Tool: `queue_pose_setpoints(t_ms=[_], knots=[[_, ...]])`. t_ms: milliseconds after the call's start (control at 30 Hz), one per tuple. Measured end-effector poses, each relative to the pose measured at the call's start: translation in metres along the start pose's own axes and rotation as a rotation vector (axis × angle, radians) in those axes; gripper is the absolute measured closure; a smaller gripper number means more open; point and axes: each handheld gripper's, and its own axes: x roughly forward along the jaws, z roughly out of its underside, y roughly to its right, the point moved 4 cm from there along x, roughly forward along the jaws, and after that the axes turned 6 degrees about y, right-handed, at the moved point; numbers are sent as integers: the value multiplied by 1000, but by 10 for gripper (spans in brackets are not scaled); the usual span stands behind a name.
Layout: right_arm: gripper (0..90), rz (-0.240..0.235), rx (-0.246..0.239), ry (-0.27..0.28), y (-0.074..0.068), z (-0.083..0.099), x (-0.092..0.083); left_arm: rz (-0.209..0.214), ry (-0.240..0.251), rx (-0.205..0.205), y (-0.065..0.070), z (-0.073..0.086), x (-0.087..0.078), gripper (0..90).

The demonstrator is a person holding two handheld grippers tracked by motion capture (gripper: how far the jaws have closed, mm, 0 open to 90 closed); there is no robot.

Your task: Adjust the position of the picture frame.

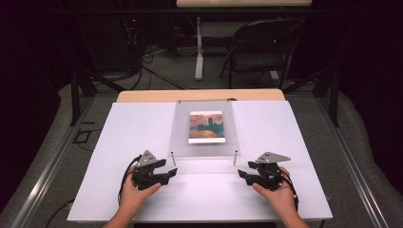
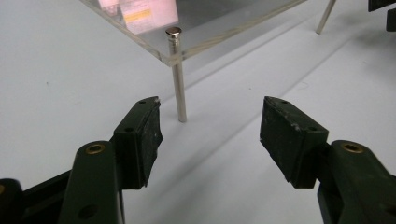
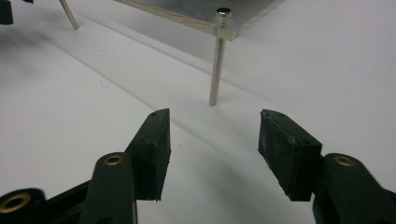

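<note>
High view: white counter (image 1: 142, 137), clear acrylic frame (image 1: 183, 137) with picture (image 1: 206, 127) at centre, raised on thin metal legs, long axis running away from person. Left claw (image 1: 167, 174) near front-left leg (image 1: 174, 159), right claw (image 1: 243, 175) near front-right leg (image 1: 235, 157); equally near, apart from both. Both claws open, empty. Left gripper view: leg (image 2: 178, 88) just ahead of left pad, untouched. Nothing in way; chair (image 1: 263, 47) far behind.
</note>
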Motion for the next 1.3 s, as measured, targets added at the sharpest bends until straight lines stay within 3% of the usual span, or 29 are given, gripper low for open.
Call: queue_pose_setpoints(t_ms=[67, 267, 333, 400, 433, 633, 700, 767, 833, 933, 1100, 1300], knots=[[405, -1, 27, 11, 1, 1, -9, -2, 7, 12, 2, 1, -6, 376], [315, -4, 27, 72, 3, 2, -27, -18, 8, 6, 2, 4, -18, 370], [253, -3, 51, 71, 5, 2, -29, -26, 10, 9, 2, 2, -18, 333], [211, 7, 45, 80, 6, 1, -29, -21, 14, 15, 1, 1, -18, 276], [183, 23, 37, 89, 6, 0, -28, -21, 15, 3, 1, 1, -17, 252], [134, 14, 47, 76, 4, 3, -25, -32, -1, -35, 0, 0, -16, 175], [63, 16, 50, 69, 4, 3, -24, -62, -5, -59, -2, -4, -17, 173], [1, 22, 58, 49, 5, 2, -23, -63, -4, -68, -3, -5, -18, 168], [0, 26, 63, 49, 6, 1, -22, -49, 6, -88, -6, -9, -20, 163], [0, 37, 79, 30, 9, -2, -21, -61, 23, -110, -11, -16, -23, 160], [0, 57, 81, 36, 14, -15, -25, -77, 38, -62, -19, -30, -28, 160], [0, 85, 44, 39, 23, -35, -24, -104, 38, -52, -31, -47, -25, 160]])
